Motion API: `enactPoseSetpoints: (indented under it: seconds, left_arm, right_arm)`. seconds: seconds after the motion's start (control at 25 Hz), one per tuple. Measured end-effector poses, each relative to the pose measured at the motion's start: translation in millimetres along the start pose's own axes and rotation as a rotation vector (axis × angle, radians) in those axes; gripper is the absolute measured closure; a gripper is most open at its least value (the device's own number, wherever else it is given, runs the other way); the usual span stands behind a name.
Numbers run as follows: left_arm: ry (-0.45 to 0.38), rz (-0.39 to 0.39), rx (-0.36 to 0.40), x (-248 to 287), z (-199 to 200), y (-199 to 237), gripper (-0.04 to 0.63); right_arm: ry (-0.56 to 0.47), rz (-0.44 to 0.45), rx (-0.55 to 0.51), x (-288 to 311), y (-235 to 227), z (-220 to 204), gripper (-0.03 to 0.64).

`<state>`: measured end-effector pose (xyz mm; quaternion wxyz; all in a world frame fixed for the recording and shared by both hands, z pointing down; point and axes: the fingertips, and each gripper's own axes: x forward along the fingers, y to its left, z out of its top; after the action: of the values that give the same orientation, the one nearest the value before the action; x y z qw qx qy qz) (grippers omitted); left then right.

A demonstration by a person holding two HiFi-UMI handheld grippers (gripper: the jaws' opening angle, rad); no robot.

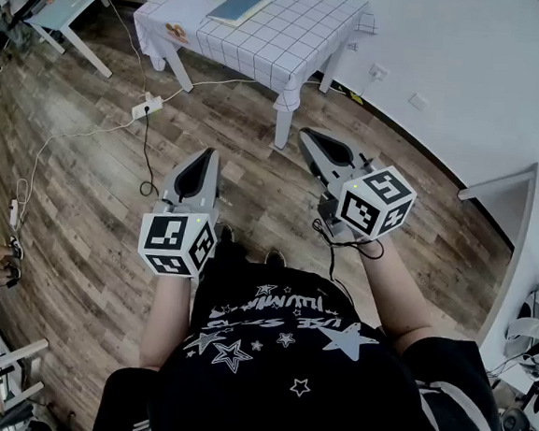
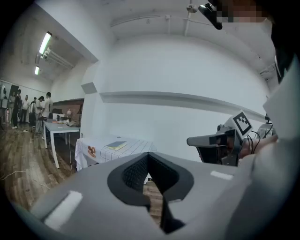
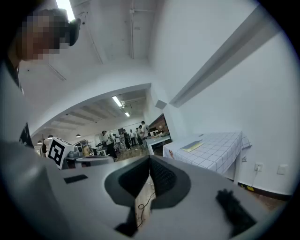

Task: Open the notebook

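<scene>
Though it's distant, notebook (image 1: 239, 6) looks closed.

the notebook (image 1: 239, 5) is blue-grey, the tablecloth (image 1: 299, 36) white with a dark grid, the floor (image 1: 76, 174) brown wood-grain.

Wood-plank floor (image 1: 85, 175), white walls (image 1: 469, 77), checked-cloth table (image 1: 295, 34).

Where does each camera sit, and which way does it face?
Head view: on the head, facing steeply down at the floor; shows torso, left gripper, right gripper.
Left gripper view: on that gripper, along its shut jaws toward the table; right gripper at right.
Right gripper view: on that gripper, along its shut jaws toward the table; left gripper at left.
Shared: notebook on the table.
</scene>
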<state>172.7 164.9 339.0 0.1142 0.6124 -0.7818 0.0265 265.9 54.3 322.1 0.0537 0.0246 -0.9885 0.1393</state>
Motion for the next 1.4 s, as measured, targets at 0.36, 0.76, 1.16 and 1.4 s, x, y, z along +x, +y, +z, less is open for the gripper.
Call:
enactPoseSetpoints:
  seconds: [0.36, 0.76, 1.16, 1.4]
  left_arm:
    - [0.017, 0.013, 0.002, 0.9, -8.9, -5.3, 0.586]
    - [0.012, 0.007, -0.029, 6.5, -12.8, 17.9, 0.586]
    - [0.008, 0.013, -0.068, 17.7, -6.5, 100.7, 0.586]
    - [0.004, -0.023, -0.061, 26.4, 6.5, 164.4, 0.586]
  right_arm:
    - [0.021, 0.019, 0.026, -8.1, -0.6, -12.3, 0.600]
    - [0.035, 0.002, 0.039, 12.3, -1.6, -18.5, 0.600]
    - [0.025, -0.048, 0.084, 82.3, -1.0, -16.0, 0.598]
    - [0.033, -0.047, 0.065, 151.8, 19.0, -6.4, 0.598]
